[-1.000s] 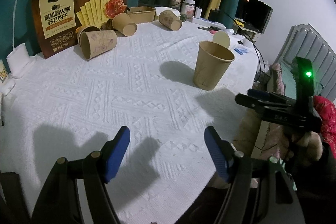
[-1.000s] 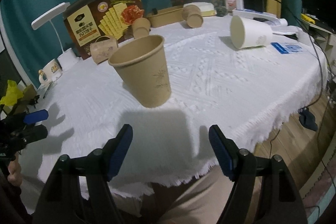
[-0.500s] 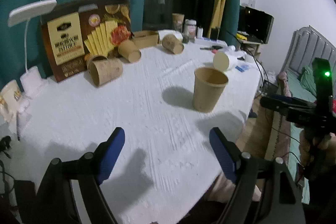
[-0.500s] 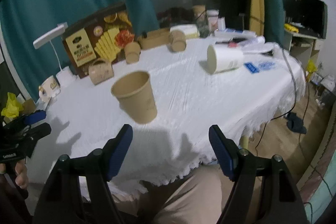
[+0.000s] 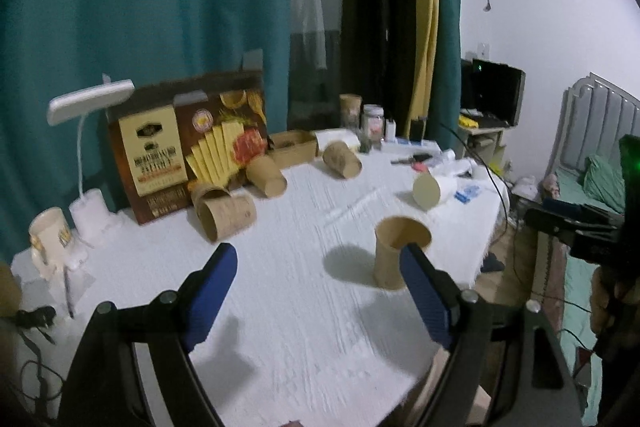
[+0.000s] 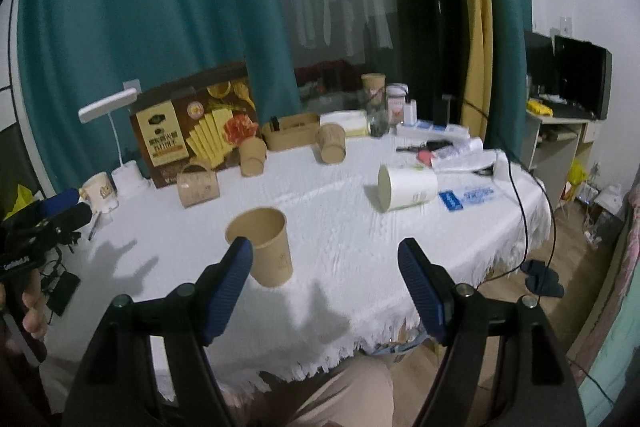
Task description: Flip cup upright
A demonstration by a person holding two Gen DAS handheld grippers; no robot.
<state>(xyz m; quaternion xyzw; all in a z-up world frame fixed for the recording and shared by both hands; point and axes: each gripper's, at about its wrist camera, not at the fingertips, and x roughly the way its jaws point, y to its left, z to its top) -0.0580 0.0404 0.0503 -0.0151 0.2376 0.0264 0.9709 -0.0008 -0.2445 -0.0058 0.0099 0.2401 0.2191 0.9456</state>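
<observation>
A brown paper cup (image 5: 394, 255) stands upright, mouth up, on the white tablecloth near the table's front edge; it also shows in the right wrist view (image 6: 266, 247). My left gripper (image 5: 320, 291) is open and empty, held back from the table, its right finger overlapping the cup in view. My right gripper (image 6: 326, 281) is open and empty, held back above the table's edge, the cup just beyond its left finger. Neither gripper touches the cup.
Several brown cups lie on their sides at the back (image 5: 226, 217) (image 5: 268, 175) (image 5: 342, 159). A white cup (image 6: 406, 187) lies on its side at the right. A cracker box (image 5: 188, 143), a desk lamp (image 5: 88, 103), a mug (image 5: 50, 237), a cable (image 6: 528, 211) are around.
Both grippers have pulled back and up from the table, so the upright cup looks smaller and farther. The cup has not moved. Both stay open.
</observation>
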